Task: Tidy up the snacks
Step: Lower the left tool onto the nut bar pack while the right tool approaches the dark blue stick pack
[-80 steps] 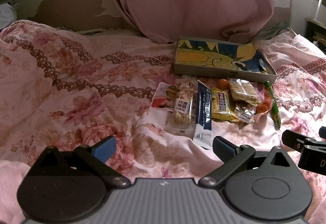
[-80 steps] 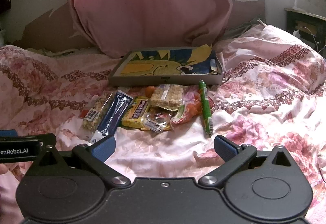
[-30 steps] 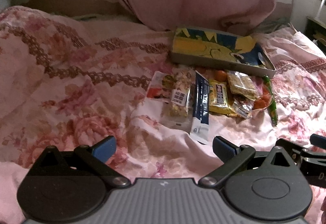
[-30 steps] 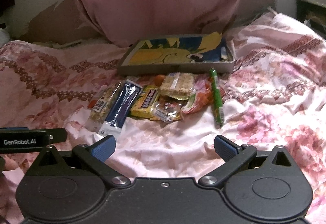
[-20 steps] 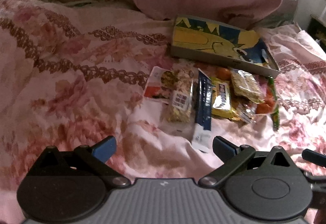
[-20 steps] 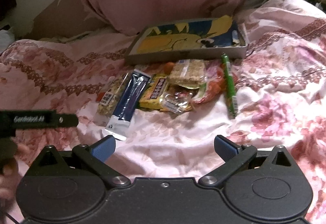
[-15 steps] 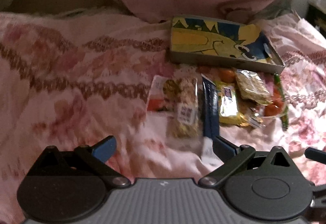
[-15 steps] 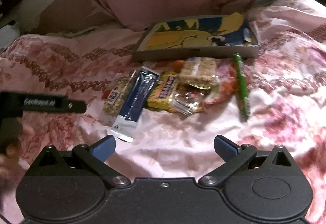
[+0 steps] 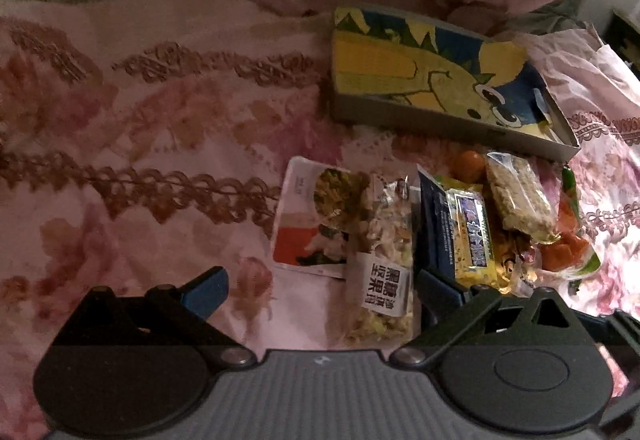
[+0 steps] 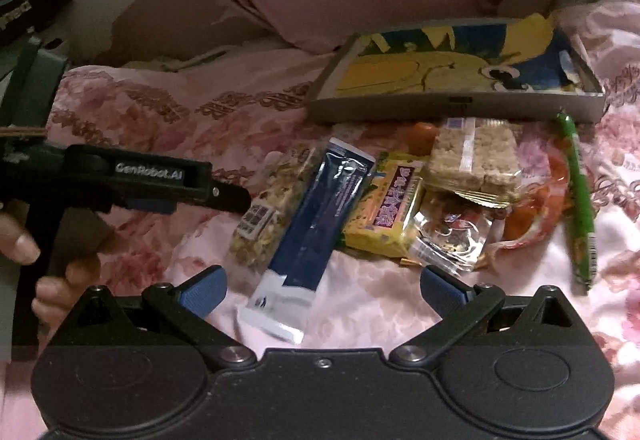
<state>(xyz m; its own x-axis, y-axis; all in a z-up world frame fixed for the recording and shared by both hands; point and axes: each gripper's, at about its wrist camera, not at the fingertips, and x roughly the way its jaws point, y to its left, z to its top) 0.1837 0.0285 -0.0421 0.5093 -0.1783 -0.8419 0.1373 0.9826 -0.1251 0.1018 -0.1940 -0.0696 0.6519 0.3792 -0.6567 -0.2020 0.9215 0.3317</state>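
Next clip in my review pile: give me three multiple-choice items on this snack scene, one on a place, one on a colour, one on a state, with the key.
1. Where is the long green stick snack?
A) inside the tray
B) at the right end of the snack row
C) under the pillow

2. What colour is the long flat packet beside the nut bar?
A) dark blue
B) red
C) white all over

3. How is the left gripper?
A) shut on a snack
B) open, holding nothing
C) out of view

Key: B, it lies rightmost on the bedspread, outside the tray; A, its wrapper is navy; B, its fingers are spread wide apart.
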